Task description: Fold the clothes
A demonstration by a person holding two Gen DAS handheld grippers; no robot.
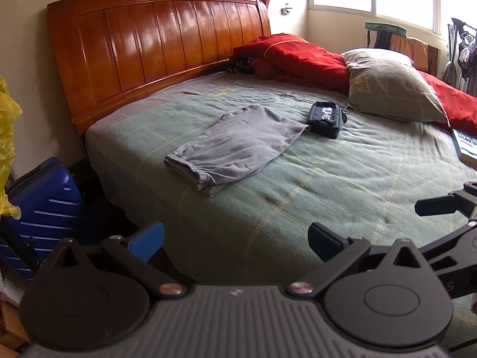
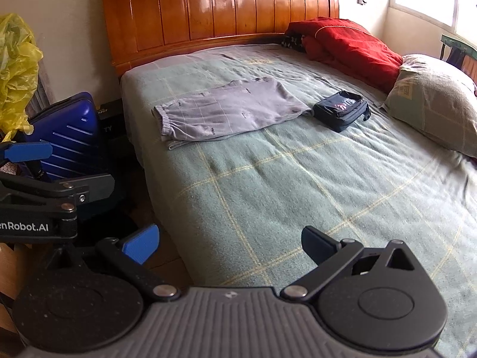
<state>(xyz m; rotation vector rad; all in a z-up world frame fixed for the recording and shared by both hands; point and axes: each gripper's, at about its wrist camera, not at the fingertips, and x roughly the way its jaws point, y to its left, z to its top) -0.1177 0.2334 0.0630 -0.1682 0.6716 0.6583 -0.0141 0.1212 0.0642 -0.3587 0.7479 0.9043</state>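
Note:
A grey pair of trousers (image 1: 235, 146) (image 2: 226, 110) lies folded flat on the green checked bed sheet (image 1: 328, 185) (image 2: 298, 179), toward the headboard end. Its elastic cuffs point at the bed's left edge. My left gripper (image 1: 237, 241) hovers open and empty over the near edge of the bed, well short of the trousers. My right gripper (image 2: 229, 243) is open too, holding nothing, just as far back. The left gripper (image 2: 64, 167) also shows at the left edge of the right wrist view, beside the right one. One black finger (image 1: 438, 205) of the right gripper shows at the right in the left wrist view.
A black pouch (image 1: 326, 119) (image 2: 341, 110) lies just right of the trousers. A pillow (image 1: 390, 86), a red blanket (image 1: 298, 56) and a book (image 1: 466, 146) occupy the far right. A wooden headboard (image 1: 161, 38) stands behind. A blue suitcase (image 2: 68, 137) and a yellow bag (image 2: 15, 68) stand on the floor at left.

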